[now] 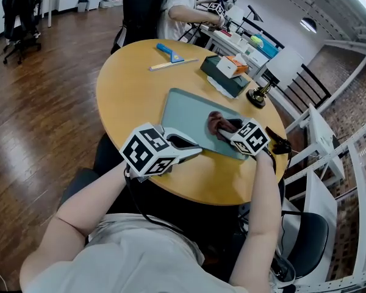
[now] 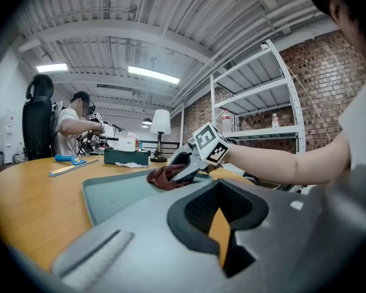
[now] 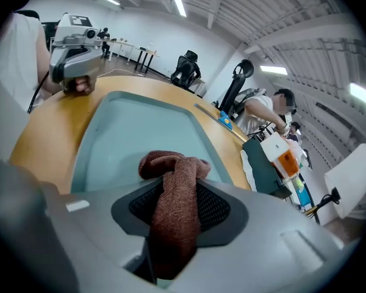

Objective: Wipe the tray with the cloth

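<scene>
Your left tongs point(image 1: 194, 146), closed and empty, sit by the near-left corner of the teal tray point(image 1: 186, 105); steady it there. Your right tongs point(image 1: 230, 132) grip the brown cloth point(image 1: 217, 123) on the tray's near-right; press flat, sweeping farther.

Open-plan office or lab workspace. Dark wood floor point(image 1: 43, 121); black office chairs point(image 1: 21, 14) near white wall. Round wooden bench point(image 1: 128, 90) in foreground, rows of desks point(image 3: 134, 52) further back. Second person point(image 1: 177, 11) at work just beyond bench. Brick wall point(image 2: 317, 60), white metal shelving point(image 2: 262, 96), ceiling strip lights point(image 2: 151, 74), exposed white beams point(image 2: 140, 32), desk lamp point(image 2: 161, 122).
</scene>
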`<state>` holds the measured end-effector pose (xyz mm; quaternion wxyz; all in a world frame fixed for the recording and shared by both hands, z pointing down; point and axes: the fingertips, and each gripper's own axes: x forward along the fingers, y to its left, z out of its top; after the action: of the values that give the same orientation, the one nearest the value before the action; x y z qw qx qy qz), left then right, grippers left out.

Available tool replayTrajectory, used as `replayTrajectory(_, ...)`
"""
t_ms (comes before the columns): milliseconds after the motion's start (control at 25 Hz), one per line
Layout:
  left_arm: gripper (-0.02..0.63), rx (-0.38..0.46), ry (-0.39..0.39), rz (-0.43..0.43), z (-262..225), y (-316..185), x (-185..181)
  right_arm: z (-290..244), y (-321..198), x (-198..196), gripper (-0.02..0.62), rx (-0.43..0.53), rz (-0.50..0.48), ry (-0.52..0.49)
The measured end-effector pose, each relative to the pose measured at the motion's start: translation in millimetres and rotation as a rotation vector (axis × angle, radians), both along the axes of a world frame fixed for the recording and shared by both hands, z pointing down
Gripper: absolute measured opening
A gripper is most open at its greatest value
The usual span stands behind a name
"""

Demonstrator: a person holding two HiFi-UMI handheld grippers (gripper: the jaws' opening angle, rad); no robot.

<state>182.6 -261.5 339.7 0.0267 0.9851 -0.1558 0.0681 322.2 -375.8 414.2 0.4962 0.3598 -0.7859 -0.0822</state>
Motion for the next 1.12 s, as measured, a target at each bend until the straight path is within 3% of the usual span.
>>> replayTrajectory(600,0.322,0.001,-0.008,-0.003,-0.4,-0.2,2.6,1.0,-63.0,26.9,0.143,0.032,0.155,-0.035)
replayTrajectory(880,0.322,0.000,-0.009,-0.003,-0.3,-1.7,1.1,2.0,-72.6,24.9,0.141,0.041,0.157,-0.016)
replayTrajectory(1120,0.322,0.003,-0.010,-0.004,-0.6,1.0,1.7,-0.2,-59.2,16.7,0.138,0.080,0.109,0.069)
